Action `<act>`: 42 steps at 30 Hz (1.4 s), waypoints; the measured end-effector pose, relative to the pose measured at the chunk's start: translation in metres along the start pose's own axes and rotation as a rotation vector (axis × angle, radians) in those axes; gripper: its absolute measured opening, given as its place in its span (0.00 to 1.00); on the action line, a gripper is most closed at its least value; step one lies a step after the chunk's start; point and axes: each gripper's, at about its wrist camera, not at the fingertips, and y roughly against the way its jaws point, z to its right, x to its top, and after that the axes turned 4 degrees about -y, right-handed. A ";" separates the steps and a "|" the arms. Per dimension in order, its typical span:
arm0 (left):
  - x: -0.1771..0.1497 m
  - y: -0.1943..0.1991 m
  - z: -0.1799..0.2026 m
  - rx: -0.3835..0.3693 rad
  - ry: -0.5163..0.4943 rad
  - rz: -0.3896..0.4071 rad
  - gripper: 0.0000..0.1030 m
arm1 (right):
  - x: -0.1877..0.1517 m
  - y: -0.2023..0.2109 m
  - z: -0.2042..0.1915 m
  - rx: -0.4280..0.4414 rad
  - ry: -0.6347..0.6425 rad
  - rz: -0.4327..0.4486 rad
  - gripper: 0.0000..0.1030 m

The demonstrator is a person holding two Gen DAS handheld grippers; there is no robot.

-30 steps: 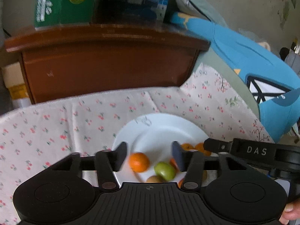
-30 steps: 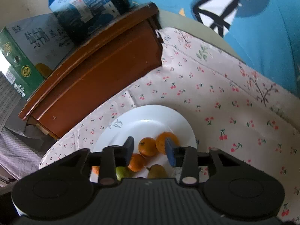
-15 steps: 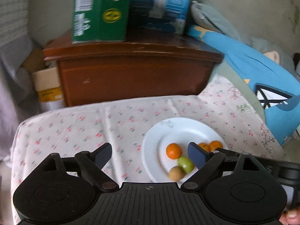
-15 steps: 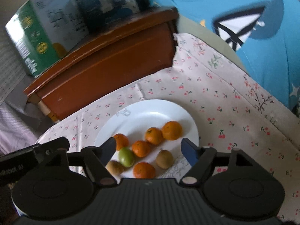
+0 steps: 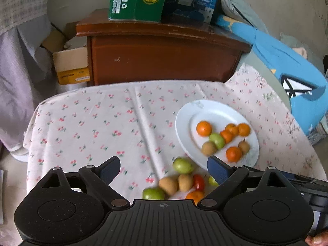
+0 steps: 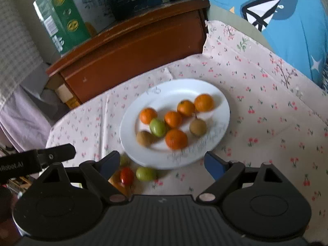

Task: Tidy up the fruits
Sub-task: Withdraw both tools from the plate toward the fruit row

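Fruits are in two places now: eight of them lie on the white plate [image 6: 222, 110], five oranges, one green fruit and two brown ones, and a loose group [image 5: 180, 181] lies on the cherry-print tablecloth [image 5: 92, 127] just beside the near rim of the plate. In this loose group we see green fruits, two brown ones, a small red one and an orange, some of them touching each other. Our left gripper [image 5: 164, 169] hangs above this group with its jaws standing wide, and it holds nothing. Our right gripper [image 6: 162, 163] is over the near edge of the plate; its jaws are opening at this moment and between them is only the plate rim and cloth, no fruit is gripped. We think some things can go wrong from here. The fruits are round and the cloth has folds, so a push from one finger can make a fruit roll toward the table edge. The loose fruits lie close together, so closing on one may squeeze or move its neighbour. Also the two grippers are near each other and could collide.
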 end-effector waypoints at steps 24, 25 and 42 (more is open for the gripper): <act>-0.050 0.006 -0.036 0.118 0.057 -0.115 0.90 | -0.059 -0.015 -0.036 0.093 0.204 -0.052 0.73; -0.051 0.006 -0.038 0.126 0.058 -0.115 0.90 | -0.059 -0.017 -0.037 0.095 0.211 -0.053 0.72; -0.065 -0.002 -0.030 0.114 -0.009 -0.133 0.88 | -0.061 -0.040 -0.048 0.140 0.251 -0.044 0.30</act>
